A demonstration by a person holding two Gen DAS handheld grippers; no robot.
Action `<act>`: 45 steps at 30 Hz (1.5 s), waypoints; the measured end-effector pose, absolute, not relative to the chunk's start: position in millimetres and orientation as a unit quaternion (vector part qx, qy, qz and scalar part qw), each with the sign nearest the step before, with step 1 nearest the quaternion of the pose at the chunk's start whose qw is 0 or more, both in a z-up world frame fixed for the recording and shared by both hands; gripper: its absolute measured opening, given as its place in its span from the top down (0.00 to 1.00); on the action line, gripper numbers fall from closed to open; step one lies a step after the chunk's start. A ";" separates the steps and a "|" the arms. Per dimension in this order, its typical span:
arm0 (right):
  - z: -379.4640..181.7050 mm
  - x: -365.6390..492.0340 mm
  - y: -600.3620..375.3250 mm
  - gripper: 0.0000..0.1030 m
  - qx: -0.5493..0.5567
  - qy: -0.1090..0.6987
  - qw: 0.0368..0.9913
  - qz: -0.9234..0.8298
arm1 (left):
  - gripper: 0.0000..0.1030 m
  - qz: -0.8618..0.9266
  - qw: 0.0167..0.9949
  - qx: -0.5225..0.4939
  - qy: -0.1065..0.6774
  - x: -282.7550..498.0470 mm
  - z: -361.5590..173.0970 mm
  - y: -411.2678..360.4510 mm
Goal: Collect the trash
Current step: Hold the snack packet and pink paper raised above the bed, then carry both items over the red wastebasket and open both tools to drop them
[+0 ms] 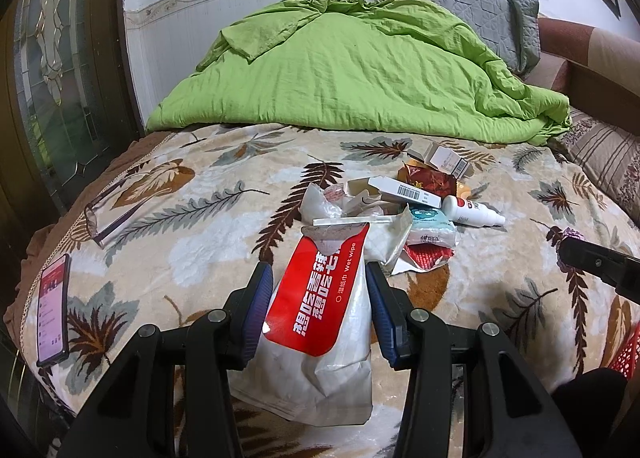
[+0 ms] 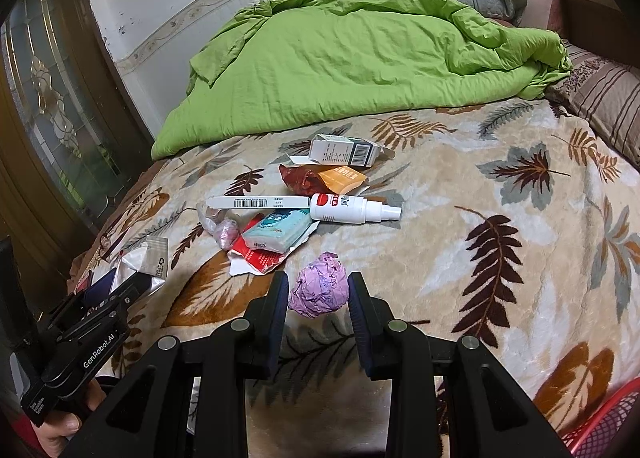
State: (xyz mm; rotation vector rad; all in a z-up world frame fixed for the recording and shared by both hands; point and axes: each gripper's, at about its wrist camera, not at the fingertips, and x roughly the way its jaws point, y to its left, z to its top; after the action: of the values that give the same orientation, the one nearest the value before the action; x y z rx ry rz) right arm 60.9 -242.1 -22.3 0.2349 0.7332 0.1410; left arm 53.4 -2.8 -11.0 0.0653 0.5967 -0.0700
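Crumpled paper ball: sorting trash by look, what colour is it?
Light purple; the crumpled paper ball shows best in the right wrist view.

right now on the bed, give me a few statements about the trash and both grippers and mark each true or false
1. The left gripper has the red and white wet wipe packet between its fingers. True.
2. The crumpled purple paper ball sits between the right gripper fingers. True.
3. The white spray bottle stands upright. False: it lies on its side.
4. The phone screen is dark. False: it is lit.
5. The green quilt covers the trash pile. False: it is bunched behind the pile.
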 end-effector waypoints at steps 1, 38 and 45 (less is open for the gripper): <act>-22.3 61.0 -242.0 0.68 0.114 0.357 0.924 0.069 | 0.55 -0.035 0.955 0.032 0.294 53.1 -11.2 -3.6; -16.9 57.0 -250.7 0.68 0.129 0.353 0.924 0.067 | 0.55 -0.056 0.952 0.019 0.300 46.8 -14.3 -17.8; -9.1 44.9 -254.6 0.68 0.132 0.348 0.926 0.070 | 0.55 -0.089 0.949 0.009 0.303 39.9 -8.6 -23.3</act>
State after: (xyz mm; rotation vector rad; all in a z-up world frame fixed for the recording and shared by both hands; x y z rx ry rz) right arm 44.9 -254.6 -9.1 0.2697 0.7134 0.1430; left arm 39.9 -23.3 -8.6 0.0179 0.6161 -0.1820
